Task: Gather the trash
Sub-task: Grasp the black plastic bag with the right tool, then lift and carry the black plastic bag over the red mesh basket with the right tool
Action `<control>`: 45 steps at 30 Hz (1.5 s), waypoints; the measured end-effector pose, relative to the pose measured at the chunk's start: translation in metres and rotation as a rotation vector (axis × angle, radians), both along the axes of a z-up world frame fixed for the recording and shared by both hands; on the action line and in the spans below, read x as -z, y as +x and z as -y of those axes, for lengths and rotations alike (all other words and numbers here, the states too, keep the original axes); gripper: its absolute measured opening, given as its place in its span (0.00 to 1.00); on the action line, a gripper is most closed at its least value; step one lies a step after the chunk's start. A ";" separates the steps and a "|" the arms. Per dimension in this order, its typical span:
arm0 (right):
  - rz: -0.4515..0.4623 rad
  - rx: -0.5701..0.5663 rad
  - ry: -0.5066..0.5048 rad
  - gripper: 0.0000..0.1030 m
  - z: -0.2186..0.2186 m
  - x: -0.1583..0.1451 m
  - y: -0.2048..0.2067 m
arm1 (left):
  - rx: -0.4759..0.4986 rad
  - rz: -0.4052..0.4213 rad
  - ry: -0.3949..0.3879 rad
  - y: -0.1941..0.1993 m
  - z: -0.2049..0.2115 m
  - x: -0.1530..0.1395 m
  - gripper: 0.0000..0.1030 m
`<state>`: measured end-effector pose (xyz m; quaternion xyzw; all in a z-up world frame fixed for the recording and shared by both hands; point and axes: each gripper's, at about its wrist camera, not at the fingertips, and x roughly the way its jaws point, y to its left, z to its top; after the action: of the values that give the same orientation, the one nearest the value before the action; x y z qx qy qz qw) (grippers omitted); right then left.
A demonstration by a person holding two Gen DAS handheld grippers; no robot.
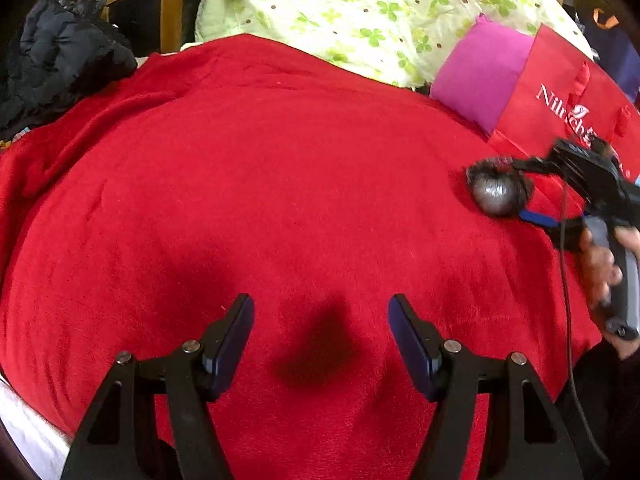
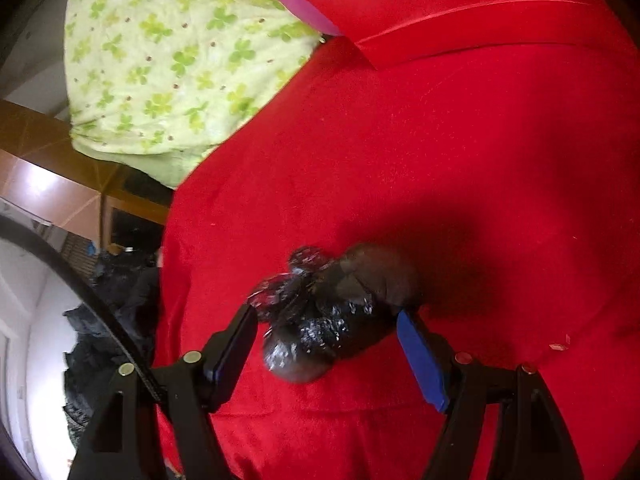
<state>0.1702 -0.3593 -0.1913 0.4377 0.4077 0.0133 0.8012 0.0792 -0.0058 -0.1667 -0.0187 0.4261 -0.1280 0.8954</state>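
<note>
A small knotted black plastic trash bag [image 2: 332, 316], shiny and crinkled with a rounded grey bulge at its near end, lay on the red fleece blanket [image 2: 400, 160] that covered the bed. It sat between the fingers of the right gripper [image 2: 326, 350], whose jaws stood apart on either side of it; the left fingertip was at the bag's knotted ruffle and the blue-padded right fingertip [image 2: 420, 352] was against or just beside its far flank, though the blur made it impossible to tell whether the pads pressed on it. In the left wrist view the same bag [image 1: 498, 194] showed near the right edge of the blanket [image 1: 260, 180], with the right gripper [image 1: 504, 190] reaching over it and a hand [image 1: 604, 264] on its grey handle. The left gripper [image 1: 320, 320] hung over the middle of the blanket with its jaws wide apart and nothing between them, its shadow dark on the fleece below. Beyond the blanket lay a pale green pillow [image 1: 360, 8] printed with clovers, a magenta cushion [image 1: 480, 76] beside it, and a red bag [image 1: 560, 96] with white lettering just behind the trash bag. A heap of dark clothing [image 1: 60, 60] sat at the blanket's far left corner, in front of a wooden cabinet [image 1: 160, 4].
</note>
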 end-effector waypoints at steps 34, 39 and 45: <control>0.519 -0.027 -0.379 0.49 0.011 -0.127 -0.141 | 0.158 0.102 0.028 -0.030 0.089 -0.097 0.68; 0.592 -0.024 -0.424 0.49 0.010 -0.138 -0.167 | 0.211 0.153 0.026 -0.042 0.111 -0.122 0.68; 0.631 -0.010 -0.436 0.49 0.015 -0.140 -0.193 | 0.278 0.193 0.033 -0.055 0.137 -0.139 0.68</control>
<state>-0.0225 -0.3744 -0.0513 0.2292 0.1364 0.0645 0.9616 0.0247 -0.1427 -0.0279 0.0675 0.3386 -0.2445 0.9061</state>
